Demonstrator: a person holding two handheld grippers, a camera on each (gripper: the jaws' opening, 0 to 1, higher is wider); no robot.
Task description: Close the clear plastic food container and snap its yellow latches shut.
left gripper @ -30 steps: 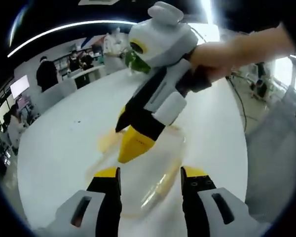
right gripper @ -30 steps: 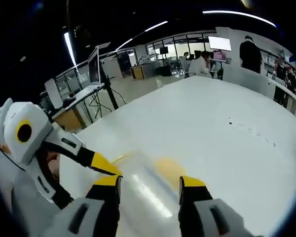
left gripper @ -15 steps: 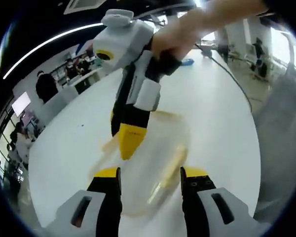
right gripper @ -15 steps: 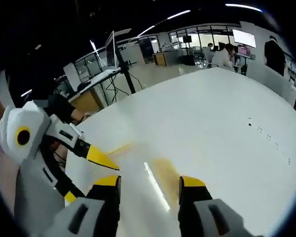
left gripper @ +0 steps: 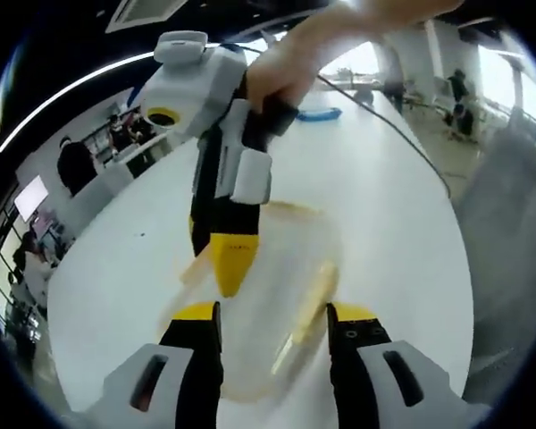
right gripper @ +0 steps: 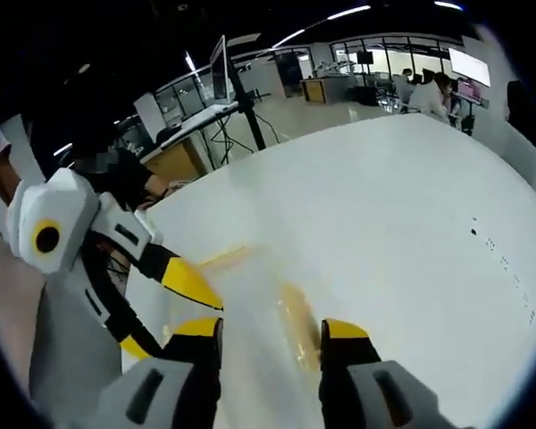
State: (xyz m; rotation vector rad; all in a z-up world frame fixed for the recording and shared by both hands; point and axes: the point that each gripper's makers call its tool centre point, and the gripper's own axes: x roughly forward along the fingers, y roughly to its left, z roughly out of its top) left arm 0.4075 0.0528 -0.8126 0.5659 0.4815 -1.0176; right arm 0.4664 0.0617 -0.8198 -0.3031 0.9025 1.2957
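Two grippers over a clear container

Both sets of fingers are spread, pinching nothing. The clear container (left gripper: 277, 304) lies on the white desk (left gripper: 402, 223), just ahead of the left gripper (left gripper: 272, 320). The right gripper (left gripper: 228, 264), held by a hand (left gripper: 286, 67), points its yellow tips down onto the container near a yellow latch (left gripper: 308, 304). In the right gripper view, the container (right gripper: 259, 304) lies blurred between that gripper's (right gripper: 270, 332) fingers.

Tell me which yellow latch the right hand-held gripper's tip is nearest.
In the left gripper view, the right hand-held gripper points beside the far-side latch, not the long latch between the left hand-held gripper's jaws.
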